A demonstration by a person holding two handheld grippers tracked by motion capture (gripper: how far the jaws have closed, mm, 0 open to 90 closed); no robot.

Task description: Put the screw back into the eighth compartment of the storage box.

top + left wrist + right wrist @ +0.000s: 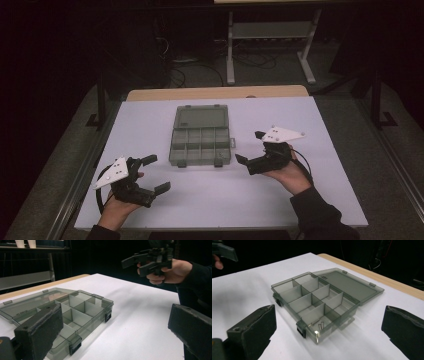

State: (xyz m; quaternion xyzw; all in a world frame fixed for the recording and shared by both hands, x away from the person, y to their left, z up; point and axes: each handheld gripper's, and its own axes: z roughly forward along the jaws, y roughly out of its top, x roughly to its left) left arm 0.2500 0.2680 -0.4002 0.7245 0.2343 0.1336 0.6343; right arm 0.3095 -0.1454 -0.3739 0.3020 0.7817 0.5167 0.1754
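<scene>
Two claws spread wide, both empty, flanking the open compartment box (200, 142) at mid-surface.
Left claw (152, 174) and right claw (248, 147) stand apart from it; advise closing the lid (352, 285) slowly, screws (320, 325) lie loose inside.

Clear grey compartment box (200, 145) flat mid-table, lid open, two small screws (320, 326) in one corner compartment.

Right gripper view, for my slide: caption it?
Open right gripper faces an open box holding two screws.
</scene>
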